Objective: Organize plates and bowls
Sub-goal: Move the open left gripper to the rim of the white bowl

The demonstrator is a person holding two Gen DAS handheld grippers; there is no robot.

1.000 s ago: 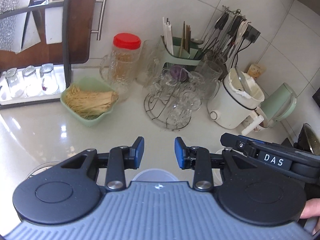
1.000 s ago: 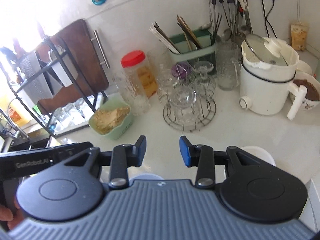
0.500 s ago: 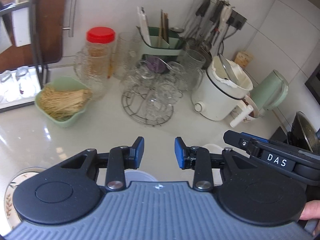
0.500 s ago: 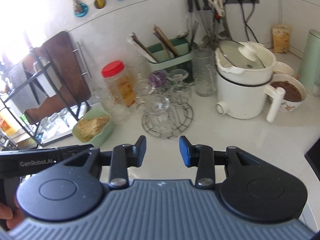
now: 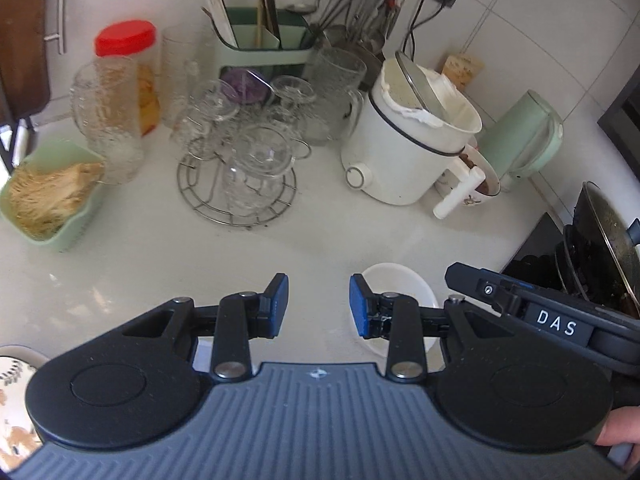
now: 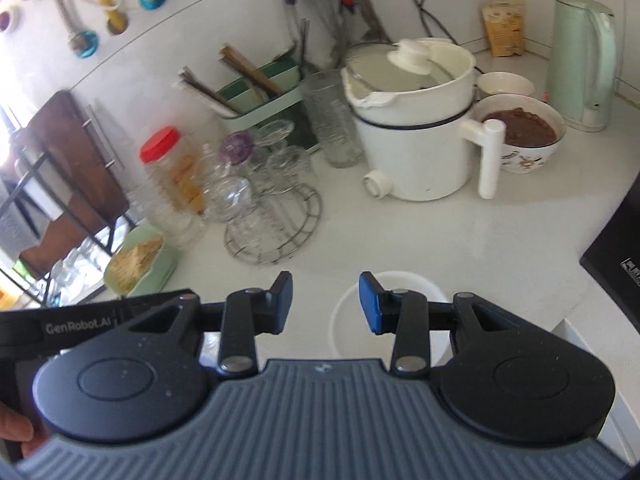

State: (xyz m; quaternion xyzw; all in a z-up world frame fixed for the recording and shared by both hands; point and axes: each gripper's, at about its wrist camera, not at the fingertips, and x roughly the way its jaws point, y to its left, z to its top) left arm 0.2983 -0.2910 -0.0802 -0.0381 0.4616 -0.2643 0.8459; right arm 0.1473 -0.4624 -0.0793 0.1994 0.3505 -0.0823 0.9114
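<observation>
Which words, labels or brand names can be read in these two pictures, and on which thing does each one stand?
"DAS": white label on the right gripper, seen from the left wrist camera.
"GenRobot.AI": grey print on the left gripper, seen from the right wrist camera.
Yellow packet by the wall: print is too blurred to read.
Sticker on the black appliance: too small to read.

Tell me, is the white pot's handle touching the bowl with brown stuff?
Cannot tell. In the right wrist view the pot handle overlaps the bowl, so no gap or contact shows.
</observation>
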